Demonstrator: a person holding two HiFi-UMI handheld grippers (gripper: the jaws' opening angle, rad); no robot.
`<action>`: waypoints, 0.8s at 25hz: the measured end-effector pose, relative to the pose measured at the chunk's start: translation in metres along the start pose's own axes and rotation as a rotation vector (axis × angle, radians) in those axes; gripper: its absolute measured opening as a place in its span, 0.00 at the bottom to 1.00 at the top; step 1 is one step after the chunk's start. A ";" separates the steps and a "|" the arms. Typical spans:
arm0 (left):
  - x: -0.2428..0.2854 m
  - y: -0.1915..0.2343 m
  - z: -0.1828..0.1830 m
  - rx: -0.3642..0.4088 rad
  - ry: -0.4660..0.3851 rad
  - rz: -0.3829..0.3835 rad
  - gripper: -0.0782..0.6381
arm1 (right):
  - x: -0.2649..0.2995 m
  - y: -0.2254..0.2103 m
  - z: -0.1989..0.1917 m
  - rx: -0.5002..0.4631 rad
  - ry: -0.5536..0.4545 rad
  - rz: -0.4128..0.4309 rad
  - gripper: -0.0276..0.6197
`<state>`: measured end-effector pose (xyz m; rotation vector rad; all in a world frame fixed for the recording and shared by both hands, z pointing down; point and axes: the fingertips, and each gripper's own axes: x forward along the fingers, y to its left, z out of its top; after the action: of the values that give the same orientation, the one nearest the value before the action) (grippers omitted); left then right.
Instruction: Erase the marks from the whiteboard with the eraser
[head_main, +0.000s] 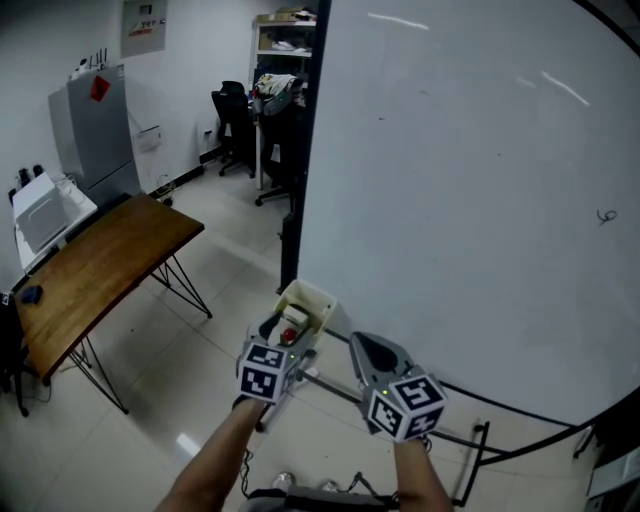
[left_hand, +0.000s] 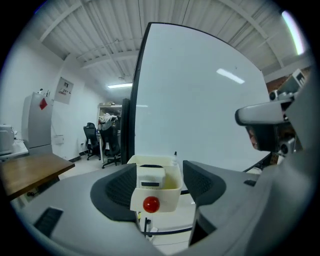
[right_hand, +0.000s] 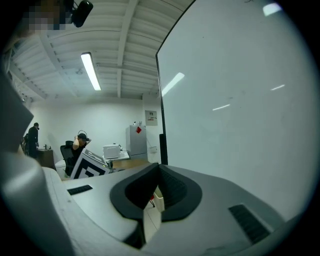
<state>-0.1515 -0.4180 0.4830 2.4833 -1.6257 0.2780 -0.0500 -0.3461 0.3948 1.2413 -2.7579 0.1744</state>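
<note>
The big whiteboard (head_main: 470, 200) fills the right of the head view, with one small dark mark (head_main: 607, 216) near its right edge. A cream tray (head_main: 305, 300) with a red knob (left_hand: 151, 204) hangs at the board's lower left corner. A white eraser (left_hand: 151, 176) with a dark strip lies in the tray. My left gripper (head_main: 290, 328) points at the tray, its jaws open (left_hand: 160, 176); the tray and eraser show between the pads, untouched. My right gripper (head_main: 370, 348) hovers just right of it, below the board, jaws shut (right_hand: 159, 172) and empty.
A wooden table (head_main: 100, 270) on thin metal legs stands at the left. Behind it are a grey cabinet (head_main: 95, 130) and a white printer (head_main: 40, 210). Black office chairs (head_main: 235, 125) stand at the back. The board's stand bars (head_main: 480, 440) run low by my right arm.
</note>
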 end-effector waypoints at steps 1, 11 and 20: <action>0.007 0.004 -0.004 0.004 0.011 0.001 0.51 | 0.001 -0.003 -0.001 -0.001 0.001 -0.010 0.03; 0.038 0.020 -0.030 0.059 0.064 0.010 0.51 | -0.011 -0.021 0.002 0.007 0.011 -0.155 0.03; 0.031 0.028 0.002 0.080 -0.021 0.004 0.48 | -0.018 -0.020 -0.004 0.014 0.022 -0.208 0.03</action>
<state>-0.1650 -0.4571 0.4899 2.5498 -1.6590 0.3250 -0.0224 -0.3453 0.3976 1.5080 -2.5905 0.1869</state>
